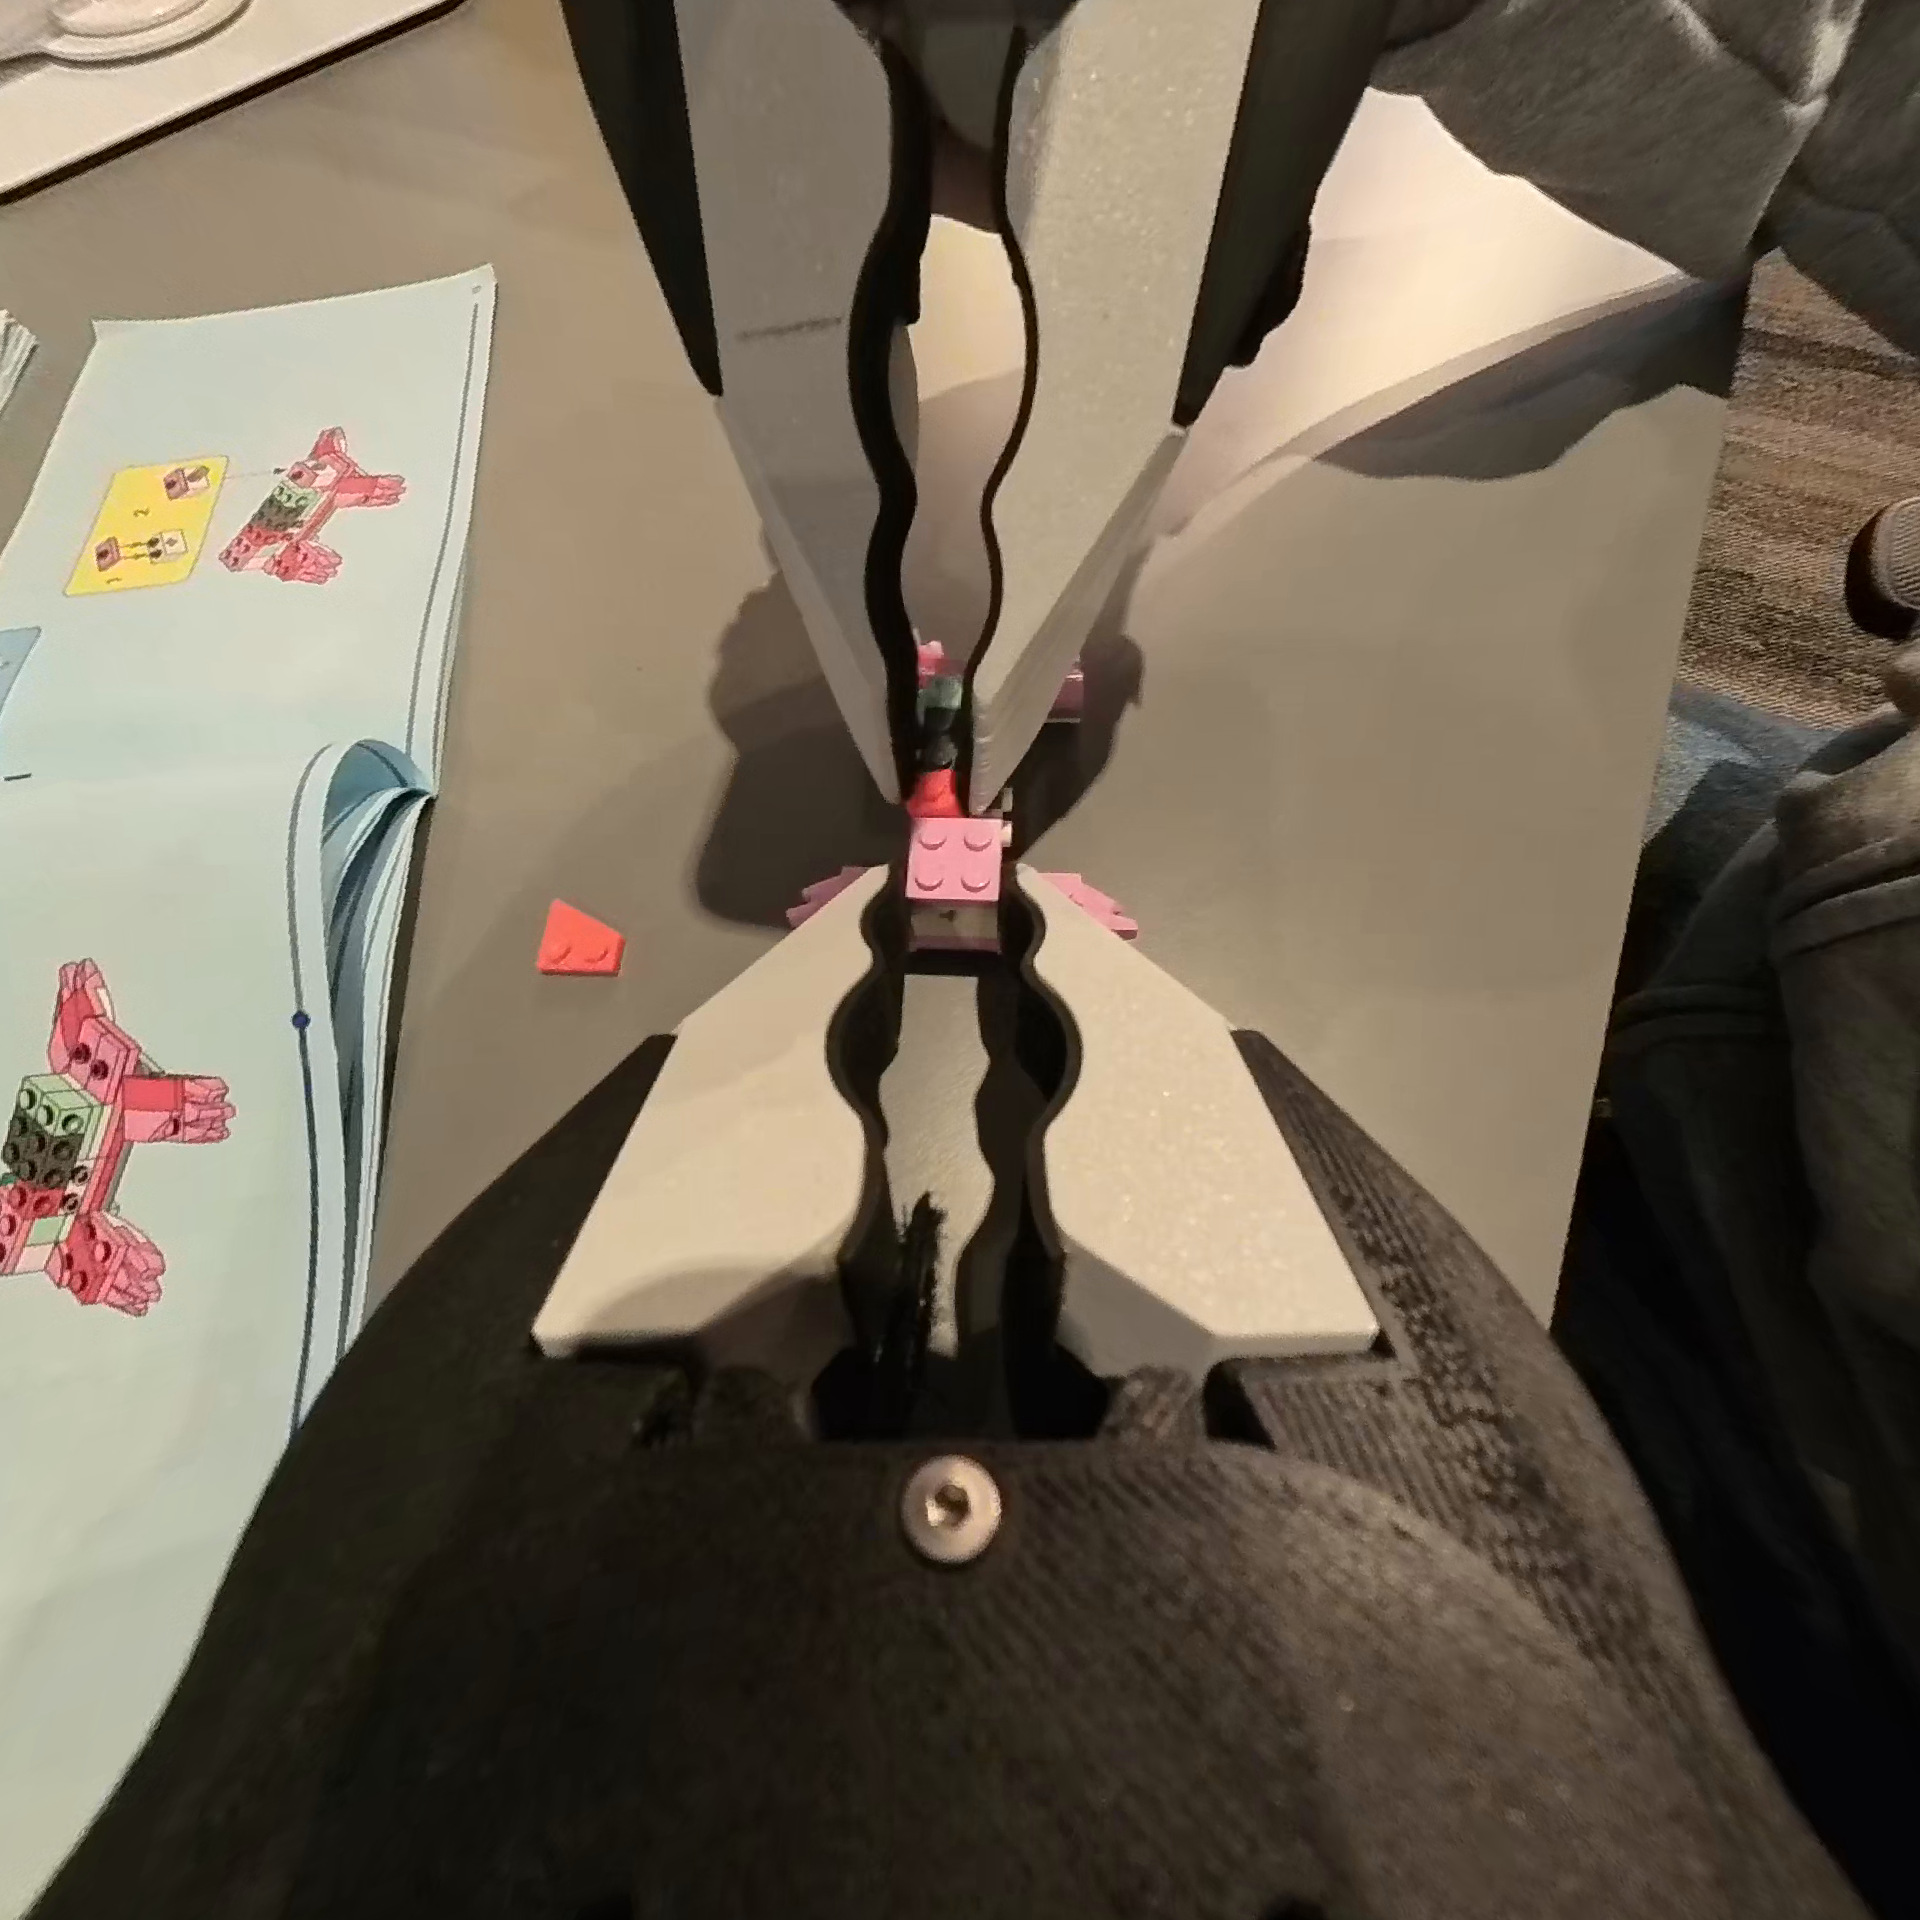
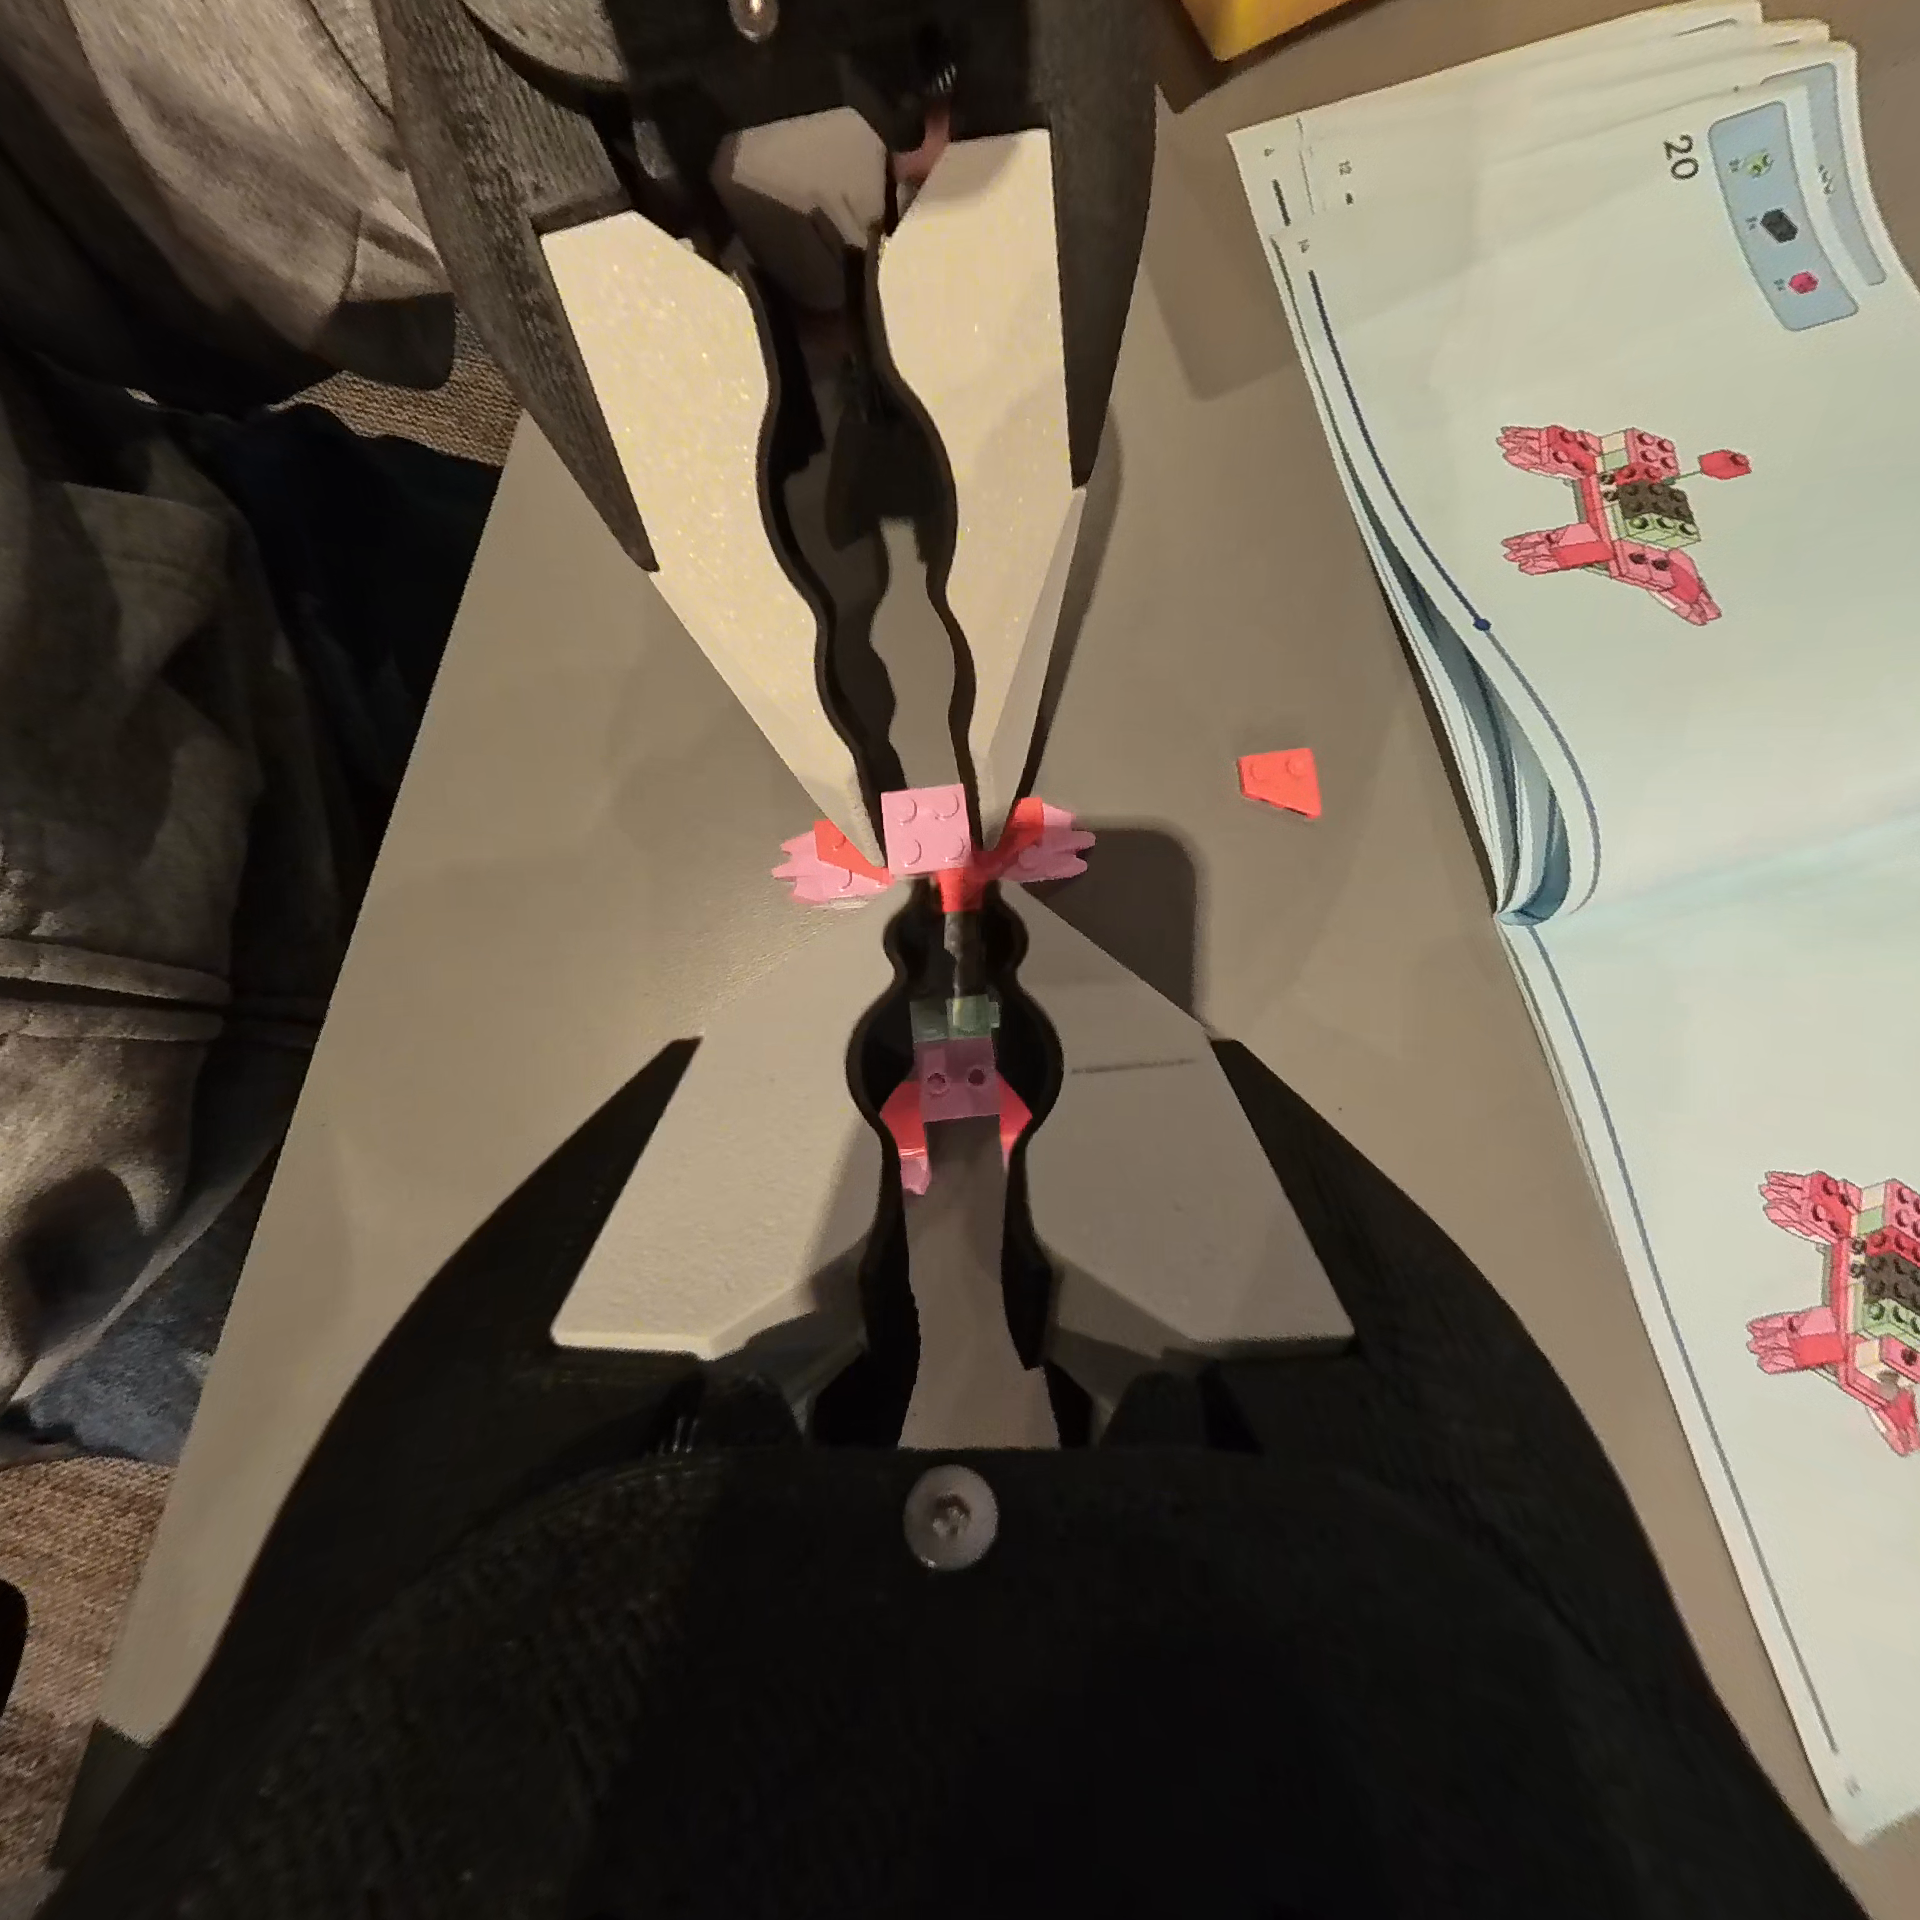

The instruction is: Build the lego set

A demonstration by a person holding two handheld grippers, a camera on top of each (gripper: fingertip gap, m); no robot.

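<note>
your left gripper (image 1: 951,914) and right gripper (image 2: 951,935) both pinch the half-built pink-and-red brick creature (image 2: 930,831), with the loose red wedge plate (image 1: 582,938) still unattached.

I'm at a grey table (image 1: 1403,727) w/ hard shadows; mottled brown carpet (image 1: 1829,436) past its edge.
</note>
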